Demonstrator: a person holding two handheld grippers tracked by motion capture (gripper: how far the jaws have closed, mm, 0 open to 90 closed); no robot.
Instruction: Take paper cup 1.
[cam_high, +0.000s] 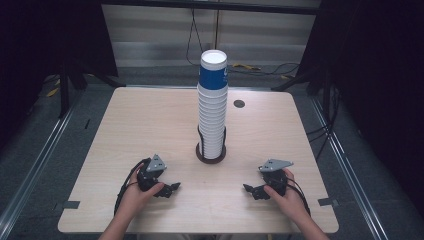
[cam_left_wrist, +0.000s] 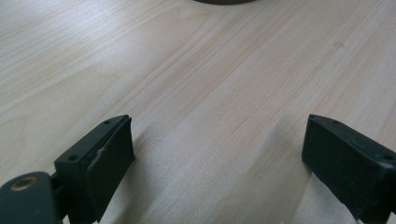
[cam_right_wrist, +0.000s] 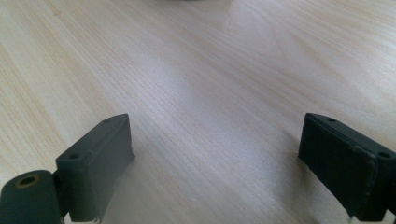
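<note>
Left gripper (cam_high: 169, 189) and right gripper (cam_high: 251, 190) rest low on the near part of the wooden table (cam_high: 125, 130), each held in a hand, tips turned toward each other. Jaws of both stand spread wide — nothing between them but bare wood. Farther in, at the table's middle, a tall cup stack (cam_high: 212, 112) stands upright in a dark round base (cam_high: 210, 156) — well apart from both grippers. The top cup (cam_high: 213, 70) is blue with a white rim.
</note>
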